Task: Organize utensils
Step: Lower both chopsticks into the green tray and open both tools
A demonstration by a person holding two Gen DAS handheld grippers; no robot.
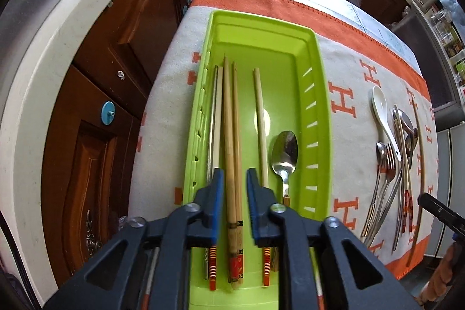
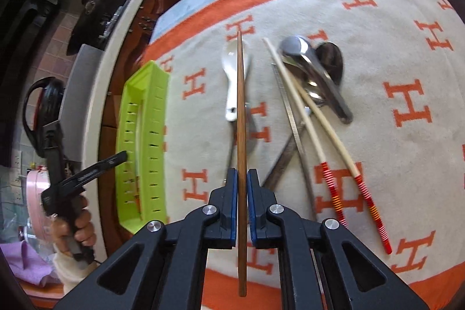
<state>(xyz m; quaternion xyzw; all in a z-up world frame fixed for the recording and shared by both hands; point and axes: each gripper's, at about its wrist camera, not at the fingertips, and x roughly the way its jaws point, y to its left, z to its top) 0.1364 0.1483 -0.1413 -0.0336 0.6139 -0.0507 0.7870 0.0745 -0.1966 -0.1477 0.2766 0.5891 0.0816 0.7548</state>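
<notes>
Right claw (image 2: pixel 241 188) pinches 1 slim brown wooden chopstick (image 2: pixel 241 112).

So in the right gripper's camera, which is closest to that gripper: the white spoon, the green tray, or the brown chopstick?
1. Brown chopstick: clamped in the right gripper.
2. White spoon: ahead on the cloth, just left of the chopstick.
3. Green tray: far left, at the table's edge.

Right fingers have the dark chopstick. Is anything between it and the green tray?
Only the left gripper. It hangs open over the green tray, its fingers astride the chopsticks already lying there, above the near end. The cloth between the dark chopstick, clamped in the right gripper, and the tray looks bare.
</notes>
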